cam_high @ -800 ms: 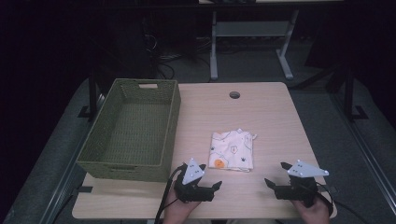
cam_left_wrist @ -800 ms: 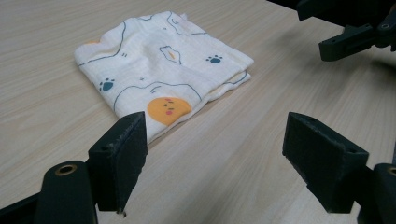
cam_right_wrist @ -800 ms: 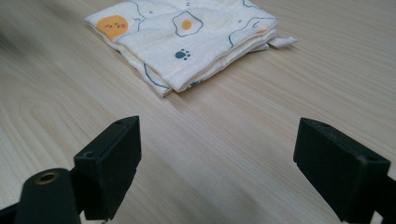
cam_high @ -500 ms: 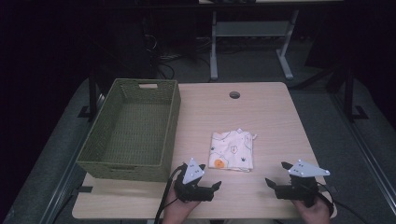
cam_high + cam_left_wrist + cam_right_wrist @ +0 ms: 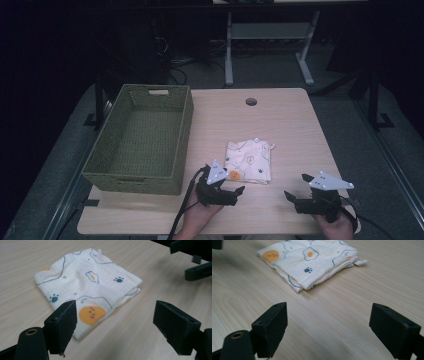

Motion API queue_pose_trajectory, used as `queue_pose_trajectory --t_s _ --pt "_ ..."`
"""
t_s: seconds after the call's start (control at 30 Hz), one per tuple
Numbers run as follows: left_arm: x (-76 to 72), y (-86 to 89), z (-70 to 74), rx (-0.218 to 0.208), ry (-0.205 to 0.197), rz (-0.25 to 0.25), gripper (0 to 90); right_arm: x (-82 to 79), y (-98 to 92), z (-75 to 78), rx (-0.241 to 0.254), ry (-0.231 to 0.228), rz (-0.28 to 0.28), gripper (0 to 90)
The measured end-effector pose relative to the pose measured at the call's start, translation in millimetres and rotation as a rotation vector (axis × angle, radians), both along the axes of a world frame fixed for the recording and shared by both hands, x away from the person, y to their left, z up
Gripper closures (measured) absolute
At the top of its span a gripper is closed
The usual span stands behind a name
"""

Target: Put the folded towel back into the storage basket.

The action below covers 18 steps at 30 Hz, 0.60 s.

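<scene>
A green woven basket (image 5: pixel 142 142) stands on the left part of the wooden table (image 5: pixel 290 120), and a small round hole (image 5: pixel 251 101) sits near the table's far edge. Nothing lies between the grippers and the folded cloth (image 5: pixel 248 161), which rests flat near the middle of the table, to the right of the basket and apart from it.

The high view shows the basket and both hands at the near edge. The left gripper view shows the cloth's print up close: an orange face, paw marks and fried eggs. The right gripper view shows the stacked folded layers along the cloth's near edge.

The left gripper (image 5: pixel 227 192) sits just beside the cloth's near left corner, jaws spread wide with nothing between them. The right gripper (image 5: pixel 299 192) rests farther off to the right, jaws also spread over bare wood.
</scene>
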<state>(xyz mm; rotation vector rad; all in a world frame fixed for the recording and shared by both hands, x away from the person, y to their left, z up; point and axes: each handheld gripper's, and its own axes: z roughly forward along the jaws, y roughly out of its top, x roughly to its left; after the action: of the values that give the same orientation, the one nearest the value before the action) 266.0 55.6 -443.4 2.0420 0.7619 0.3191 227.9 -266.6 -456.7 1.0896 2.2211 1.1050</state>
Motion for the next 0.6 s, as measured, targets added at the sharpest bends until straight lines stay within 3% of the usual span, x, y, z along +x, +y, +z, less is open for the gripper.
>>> queue_pose_trajectory --t_s 0.23,0.3,0.4,0.6 --pt "23.5 -24.5 3.1 0.067 -0.012 0.000 19.4 0.4 -0.6 0.0 -0.003 -0.008 0.011 14.8" --pt "27.1 -27.3 3.3 0.069 -0.005 -0.004 19.6 0.2 -0.8 0.2 -0.003 -0.009 0.011 14.8" --pt "42.1 -38.9 3.5 0.105 0.019 -0.018 20.7 -0.5 -0.8 0.7 0.007 -0.007 0.009 14.8" --pt "65.1 -51.3 0.6 0.140 0.046 0.000 22.3 -0.7 -0.9 1.0 0.012 -0.008 0.011 14.8"
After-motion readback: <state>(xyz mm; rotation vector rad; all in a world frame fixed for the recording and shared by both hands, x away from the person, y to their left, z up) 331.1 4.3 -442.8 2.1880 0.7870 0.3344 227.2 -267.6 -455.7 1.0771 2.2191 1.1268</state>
